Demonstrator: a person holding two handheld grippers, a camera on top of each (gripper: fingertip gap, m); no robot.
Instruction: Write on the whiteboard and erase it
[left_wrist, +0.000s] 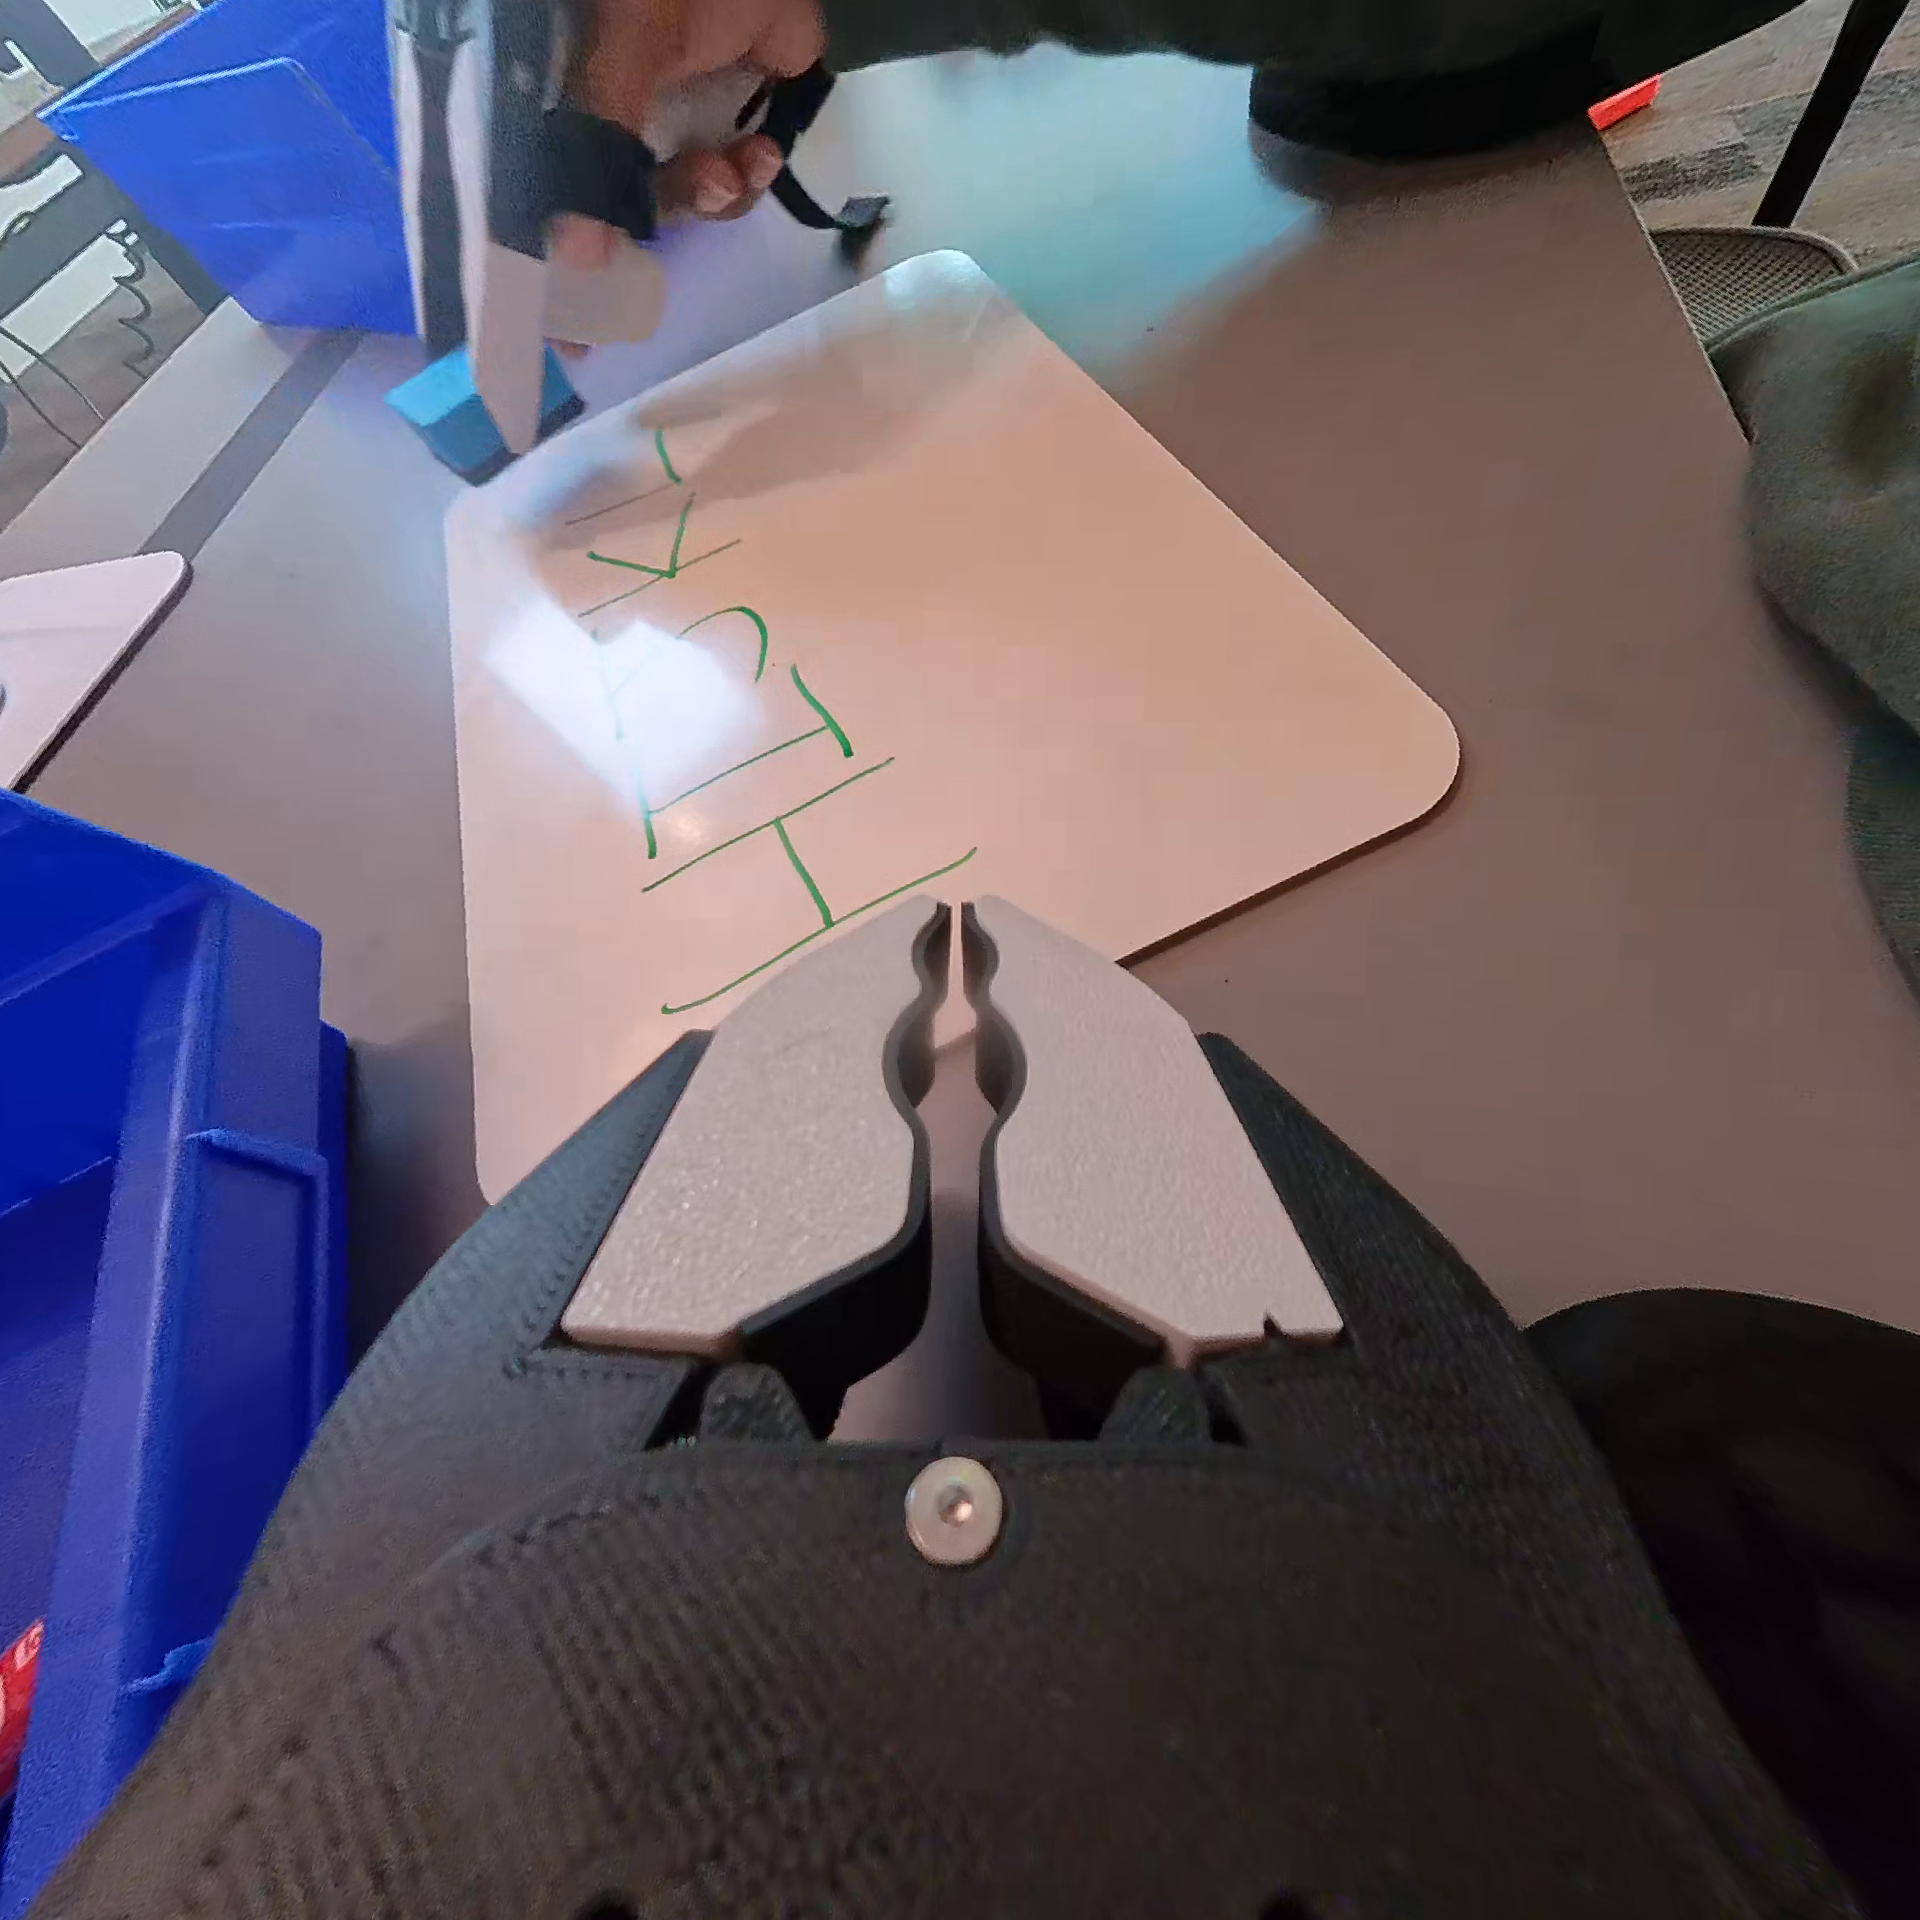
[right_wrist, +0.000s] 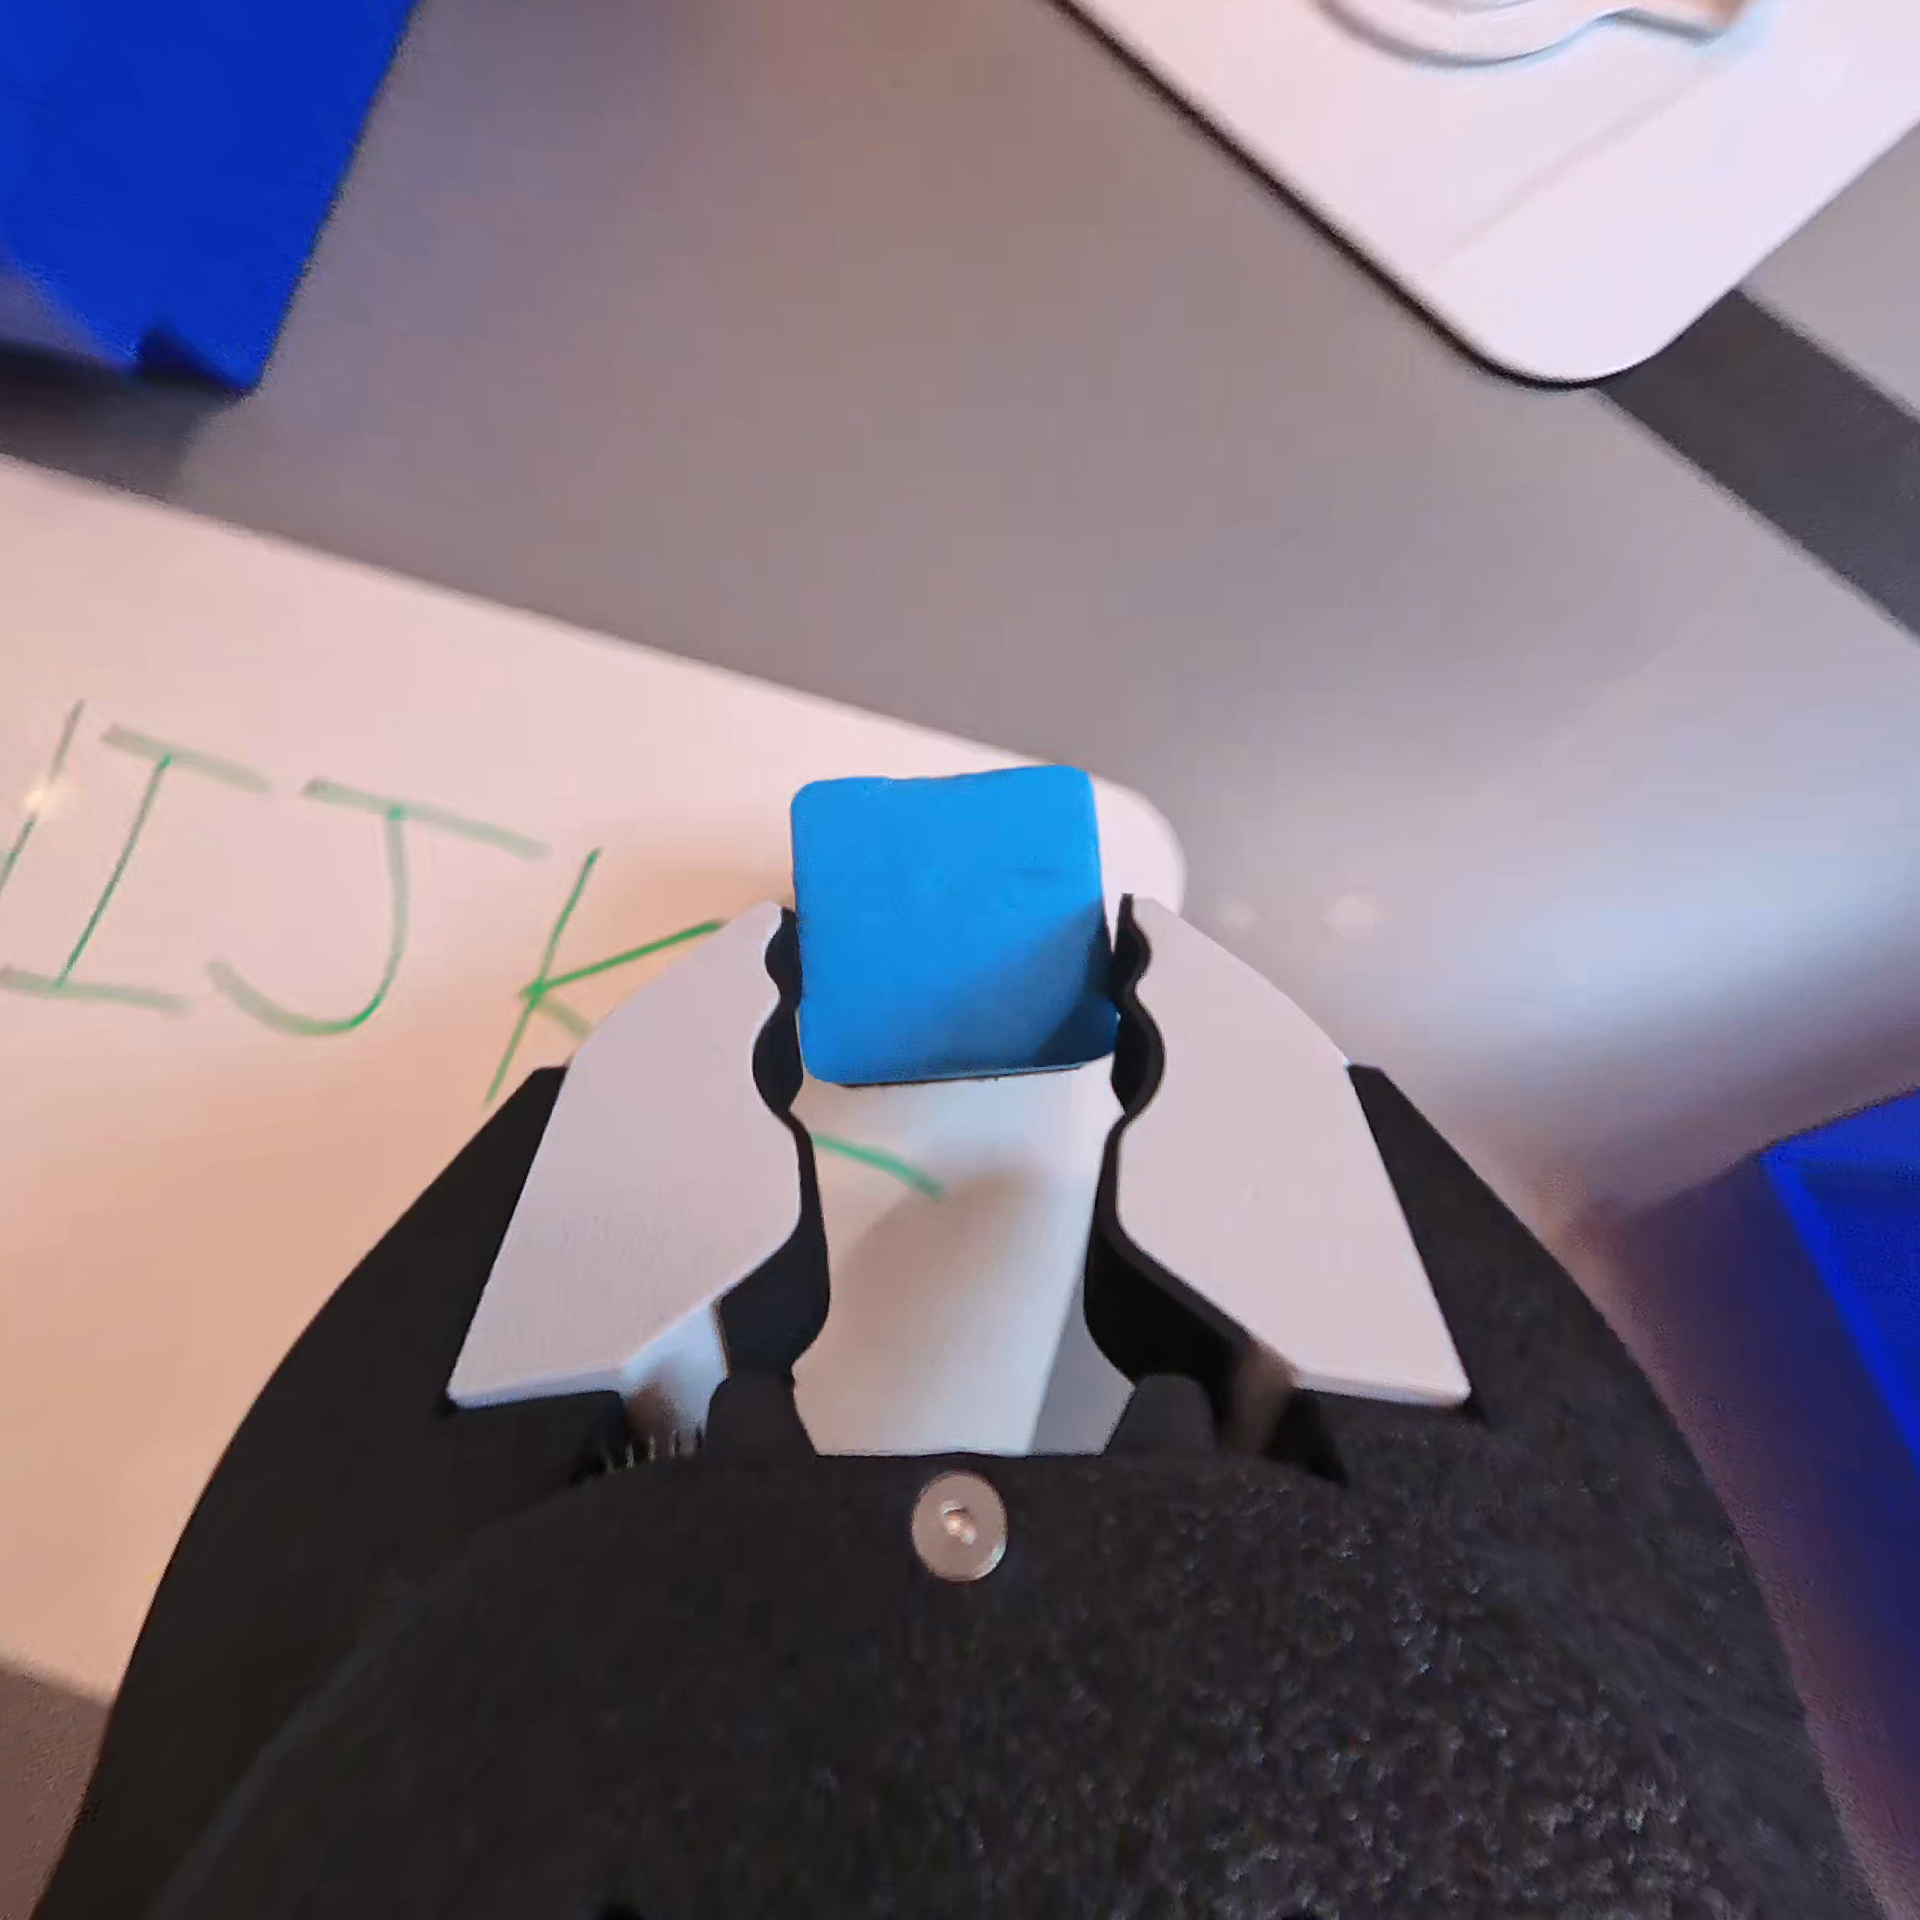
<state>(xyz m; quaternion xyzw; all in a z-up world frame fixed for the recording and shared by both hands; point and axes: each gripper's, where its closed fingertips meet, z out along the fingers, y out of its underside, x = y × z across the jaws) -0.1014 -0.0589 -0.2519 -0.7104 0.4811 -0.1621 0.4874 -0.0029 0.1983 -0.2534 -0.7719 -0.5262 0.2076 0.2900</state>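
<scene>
- The square blue foam eraser (right_wrist: 945, 925) is clamped between the pale fingers (right_wrist: 665, 1091) of the right gripper (right_wrist: 948, 940), both pads pressed on its sides, its far half jutting out ahead of the fingertips.
- The rounded white whiteboard (left_wrist: 1091, 665) is seen lying flat on the grey table (left_wrist: 1455, 1039), directly beneath and ahead of that gripper; the green marker strokes (right_wrist: 343, 935) are left of its fingers and not yet wiped.
- The left gripper (left_wrist: 956, 914) is closed on nothing, its tips hovering over the near edge of the board, just beside the closest green line.
- A risk is judged here: the eraser is held near its rear only, so it could be twisted or squeezed out when pressed down.
- The board is not pinned by anything; it could be dragged across the table by the wipe.
- A blue plastic bin (left_wrist: 125, 1195) is close on the left gripper's left and could be knocked.
</scene>
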